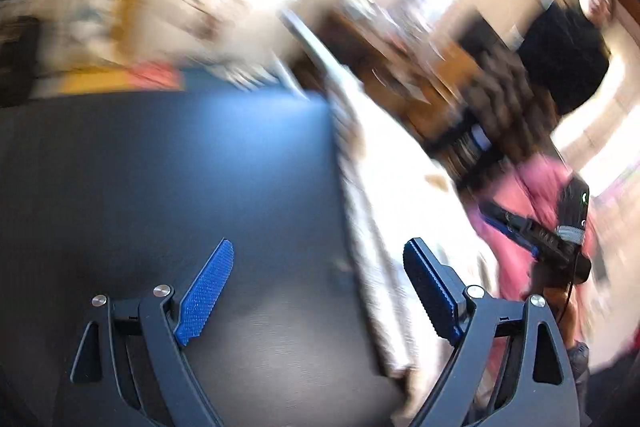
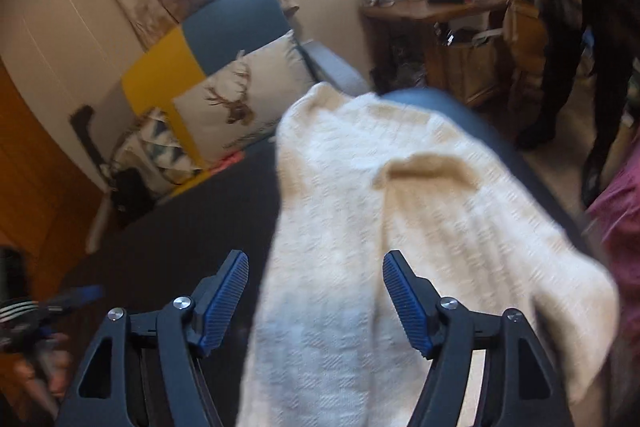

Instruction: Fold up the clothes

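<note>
Left wrist view, heavily motion-blurred. The dark table top is seen at left, bare under the left gripper, whose blue pads are spread wide with nothing between them. The cream knitted garment is seen as a blurred pale strip along the table's right edge, running under the right-hand finger; contact cannot be told. Further right, pink clothing on the person and the other gripper are seen, blurred.

Right wrist view. A sofa with a stag-print cushion is seen at upper left, behind the table. The right gripper is held wide open, pads clear of the cloth. The garment is spread on the table, centre to right, partly overhanging the near right edge, with a fold raised in the middle. A cluttered wooden side table is seen at upper right.
</note>
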Motion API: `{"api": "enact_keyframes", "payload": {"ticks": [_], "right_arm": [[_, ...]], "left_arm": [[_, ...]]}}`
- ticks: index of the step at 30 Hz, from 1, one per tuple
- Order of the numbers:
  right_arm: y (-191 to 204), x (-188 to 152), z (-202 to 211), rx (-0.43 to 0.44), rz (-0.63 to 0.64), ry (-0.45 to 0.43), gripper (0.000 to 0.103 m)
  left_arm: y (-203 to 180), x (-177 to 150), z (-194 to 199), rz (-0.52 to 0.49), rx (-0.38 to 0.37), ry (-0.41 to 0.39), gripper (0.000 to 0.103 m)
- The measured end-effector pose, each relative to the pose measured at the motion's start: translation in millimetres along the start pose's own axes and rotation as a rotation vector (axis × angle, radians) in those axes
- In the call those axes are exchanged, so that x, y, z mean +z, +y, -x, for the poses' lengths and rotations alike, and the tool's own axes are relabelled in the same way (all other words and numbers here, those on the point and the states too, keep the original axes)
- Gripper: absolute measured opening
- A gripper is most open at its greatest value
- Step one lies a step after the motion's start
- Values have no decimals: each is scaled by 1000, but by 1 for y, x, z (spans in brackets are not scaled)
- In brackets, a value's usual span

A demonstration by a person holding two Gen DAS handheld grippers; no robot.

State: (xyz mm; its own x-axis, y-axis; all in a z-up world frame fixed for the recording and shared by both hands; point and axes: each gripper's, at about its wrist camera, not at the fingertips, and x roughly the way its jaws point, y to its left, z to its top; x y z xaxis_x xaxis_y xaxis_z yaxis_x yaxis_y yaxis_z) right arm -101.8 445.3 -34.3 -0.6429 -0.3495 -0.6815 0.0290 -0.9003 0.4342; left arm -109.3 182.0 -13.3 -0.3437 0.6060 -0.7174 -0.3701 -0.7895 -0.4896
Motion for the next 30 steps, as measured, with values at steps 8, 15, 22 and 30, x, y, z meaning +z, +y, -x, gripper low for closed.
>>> {"api": "enact_keyframes", "payload": {"ticks": [8, 15, 22, 30], "right_arm": [[-31, -58, -8, 17, -81, 40, 72], [-64, -69, -7, -10, -166, 26, 72], [-73, -71, -3, -29, -189, -7, 72], [-73, -73, -1, -33, -183, -14, 72]], "left_arm": [[-22, 22, -128, 96, -124, 290, 90], [-35, 30, -143, 160, -136, 303, 89], [-53, 26, -169, 202, -165, 355, 48], [-47, 17, -177, 222, -107, 370, 25]]}}
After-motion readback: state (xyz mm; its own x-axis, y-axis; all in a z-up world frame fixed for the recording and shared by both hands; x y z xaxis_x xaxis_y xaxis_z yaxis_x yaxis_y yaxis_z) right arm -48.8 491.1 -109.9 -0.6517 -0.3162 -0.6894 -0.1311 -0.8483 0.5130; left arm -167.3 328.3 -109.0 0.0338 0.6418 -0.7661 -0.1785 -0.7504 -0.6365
